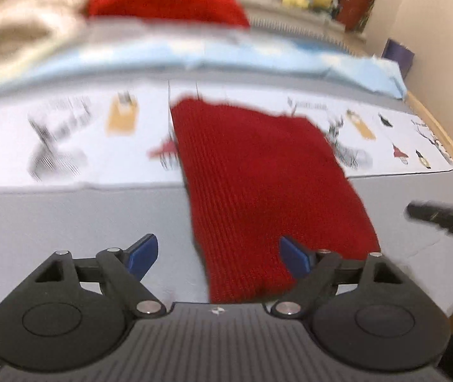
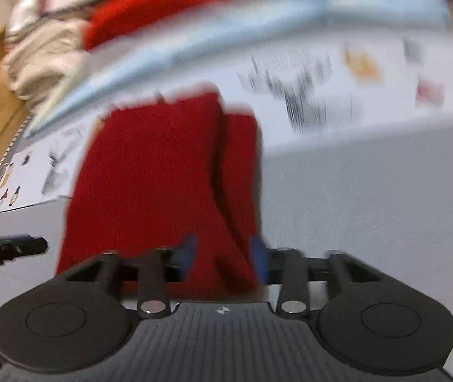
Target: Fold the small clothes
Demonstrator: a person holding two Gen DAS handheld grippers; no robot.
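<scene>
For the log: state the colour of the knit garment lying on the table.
Red knit garment, ribbed; clearest in the left wrist view.

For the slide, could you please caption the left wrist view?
Open left gripper above a folded red knit garment lying on the grey table.

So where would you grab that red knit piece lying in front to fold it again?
Probably at the near edge of the red knit, coming in low from the front. It lies flat on the table, so only its edges offer a lip. Both the left gripper and the right gripper are open above that edge.
</scene>
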